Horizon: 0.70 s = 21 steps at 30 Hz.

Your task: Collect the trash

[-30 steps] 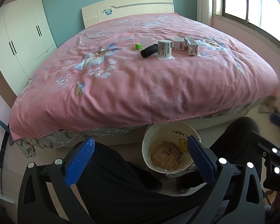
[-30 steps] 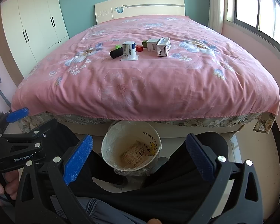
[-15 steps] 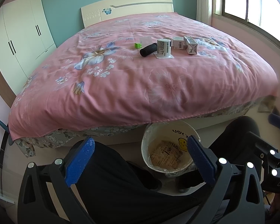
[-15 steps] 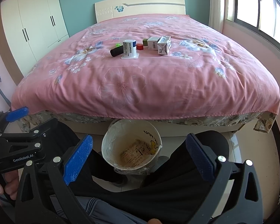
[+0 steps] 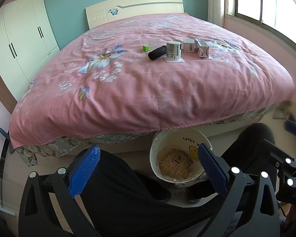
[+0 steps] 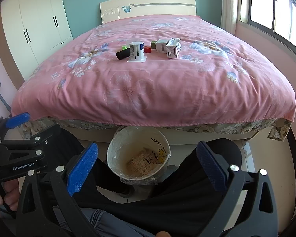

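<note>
Right wrist view: both grippers' jaws spread, empty; milk carton [image 6: 173, 48] looks light, crushable; grip its flat sides.

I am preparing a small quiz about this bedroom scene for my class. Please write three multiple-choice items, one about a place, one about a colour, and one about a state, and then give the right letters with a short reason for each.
1. Where does the trash bucket stand?
A. on the bed
B. on the floor at the foot of the bed
C. beside the wardrobe

2. What colour is the bed cover?
A. pink with flowers
B. plain white
C. green

3. How do the two grippers stand?
A. both open and empty
B. both shut on a carton
C. one holds the cup

Answers:
1 B: the trash bucket sits on the floor below the edge of the bed cover.
2 A: the cover is pink with a flower print.
3 A: the left gripper and the right gripper have their fingers wide apart with nothing between them.
</note>
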Each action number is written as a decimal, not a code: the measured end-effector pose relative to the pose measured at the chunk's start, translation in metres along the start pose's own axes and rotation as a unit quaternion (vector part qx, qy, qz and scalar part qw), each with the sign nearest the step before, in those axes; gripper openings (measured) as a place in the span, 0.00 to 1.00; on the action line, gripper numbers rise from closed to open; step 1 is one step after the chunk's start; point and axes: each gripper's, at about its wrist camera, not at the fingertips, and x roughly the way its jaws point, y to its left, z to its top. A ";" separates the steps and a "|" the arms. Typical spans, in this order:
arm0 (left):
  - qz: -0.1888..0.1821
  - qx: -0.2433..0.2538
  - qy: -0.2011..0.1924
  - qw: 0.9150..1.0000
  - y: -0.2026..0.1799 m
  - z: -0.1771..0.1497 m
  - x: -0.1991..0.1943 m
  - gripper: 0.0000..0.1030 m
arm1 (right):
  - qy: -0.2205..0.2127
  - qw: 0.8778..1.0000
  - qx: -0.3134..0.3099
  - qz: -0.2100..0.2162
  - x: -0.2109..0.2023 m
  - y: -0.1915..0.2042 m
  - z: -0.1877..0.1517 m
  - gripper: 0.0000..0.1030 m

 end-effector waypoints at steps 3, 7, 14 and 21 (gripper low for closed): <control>0.000 0.000 0.000 1.000 0.000 0.000 0.000 0.98 | 0.000 1.000 0.000 -0.001 0.000 0.000 0.000 0.95; 0.000 0.000 0.000 1.000 0.001 0.000 -0.001 0.98 | 0.000 1.000 0.000 0.000 -0.001 0.000 0.001 0.95; 0.000 0.000 -0.001 1.000 0.001 0.000 -0.001 0.98 | -0.001 1.000 0.000 -0.001 -0.001 0.000 0.001 0.95; -0.002 -0.002 0.002 1.000 0.003 0.004 0.000 0.98 | -0.001 1.000 -0.001 -0.001 -0.001 0.000 0.002 0.95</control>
